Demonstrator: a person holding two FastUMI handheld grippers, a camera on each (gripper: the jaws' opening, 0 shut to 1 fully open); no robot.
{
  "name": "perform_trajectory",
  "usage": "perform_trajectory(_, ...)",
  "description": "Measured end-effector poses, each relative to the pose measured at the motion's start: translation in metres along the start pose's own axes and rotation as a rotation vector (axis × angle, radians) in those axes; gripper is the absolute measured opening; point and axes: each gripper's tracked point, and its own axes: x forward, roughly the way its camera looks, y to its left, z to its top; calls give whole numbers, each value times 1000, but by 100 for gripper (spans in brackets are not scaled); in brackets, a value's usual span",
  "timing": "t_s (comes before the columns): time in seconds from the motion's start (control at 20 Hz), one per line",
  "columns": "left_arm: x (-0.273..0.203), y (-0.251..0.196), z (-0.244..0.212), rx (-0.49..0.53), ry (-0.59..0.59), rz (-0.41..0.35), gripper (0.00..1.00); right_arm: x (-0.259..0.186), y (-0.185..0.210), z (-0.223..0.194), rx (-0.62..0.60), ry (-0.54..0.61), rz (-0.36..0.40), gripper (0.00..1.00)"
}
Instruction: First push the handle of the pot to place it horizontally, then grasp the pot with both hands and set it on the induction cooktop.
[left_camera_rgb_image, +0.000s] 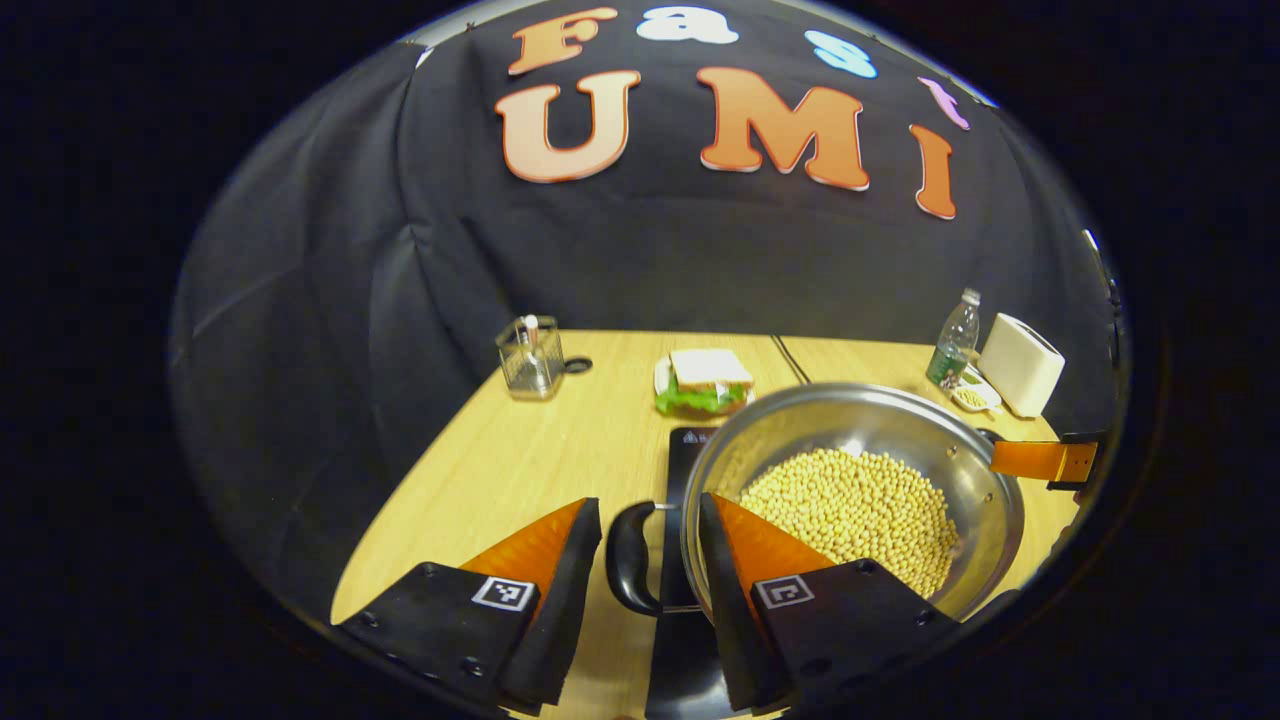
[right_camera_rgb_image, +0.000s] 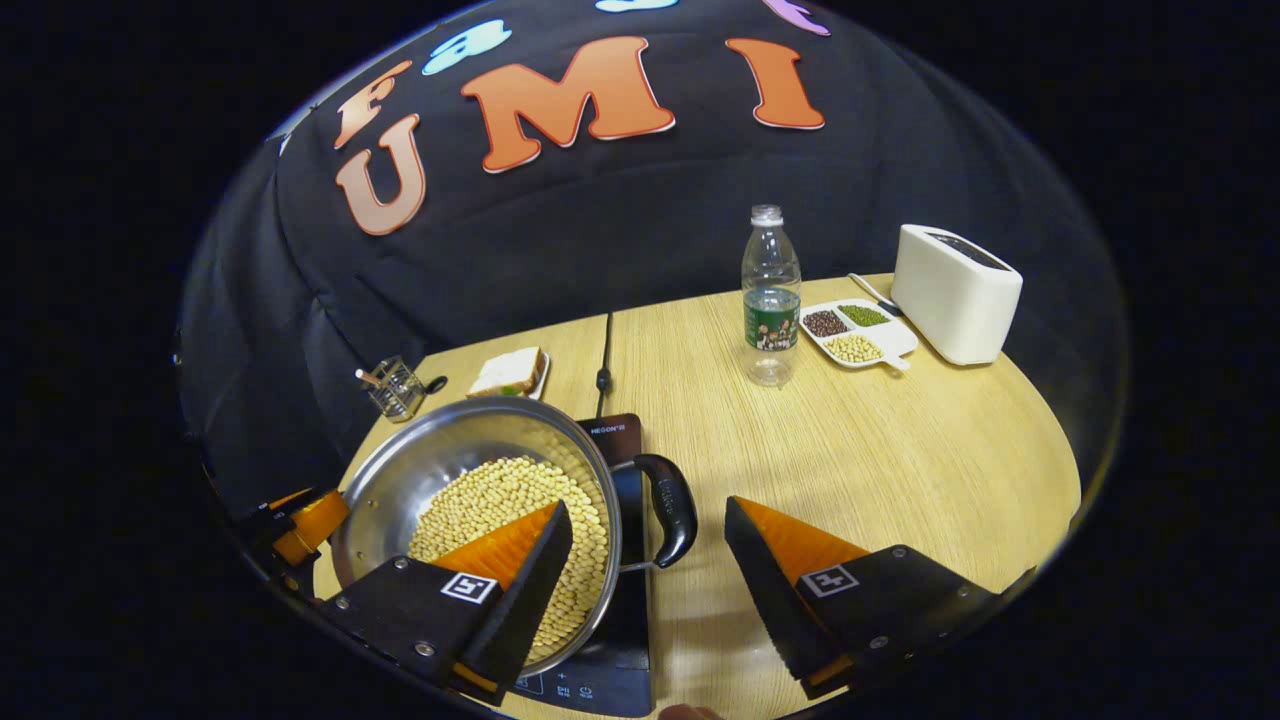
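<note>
Bean-laden round steel pot (left_camera_rgb_image: 855, 490), judged heavy, rigid; black loop handles (left_camera_rgb_image: 630, 558) offered holds; left gripper (left_camera_rgb_image: 650, 560) and right gripper (right_camera_rgb_image: 648, 560) gaped around them.

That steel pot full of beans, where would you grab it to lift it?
By the two black loop handles on opposite sides of the round steel pot, one gripper from each side. Each loop stands off the wall, leaving a gap for a finger. The left gripper and right gripper already straddle them, jaws open.

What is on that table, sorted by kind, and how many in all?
Cookware: 2, pot, induction cooktop
Appliance: 1, toaster
Food: 2, sandwich, bean tray
Bottle: 1
Glass holder: 1
Total: 7
</note>
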Motion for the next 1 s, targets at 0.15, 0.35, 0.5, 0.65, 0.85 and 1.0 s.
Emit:
perform_trajectory(0.15, -38, -4, 57, 66, -181, 32, 82, -31, -7, 30, -12, -80, 21, 95)
perform_trajectory(0.35, -90, -32, 112, 55, -332, -2, 95, -82, -22, 76, -38, -214, 28, 95)
perform_trajectory(0.5, -125, -45, 152, -11, -420, -58, 99, -123, -44, 108, -89, -325, -9, 95)
perform_trajectory(0.65, -156, -31, 182, -60, -480, -52, 99, -167, -66, 135, -143, -426, -46, 95)
perform_trajectory(0.85, -199, 4, 214, -74, -570, 8, 99, -207, -81, 167, -192, -525, -70, 95)
perform_trajectory(1.0, -236, 32, 233, -128, -637, 37, 99, -240, -89, 177, -225, -587, -79, 95)
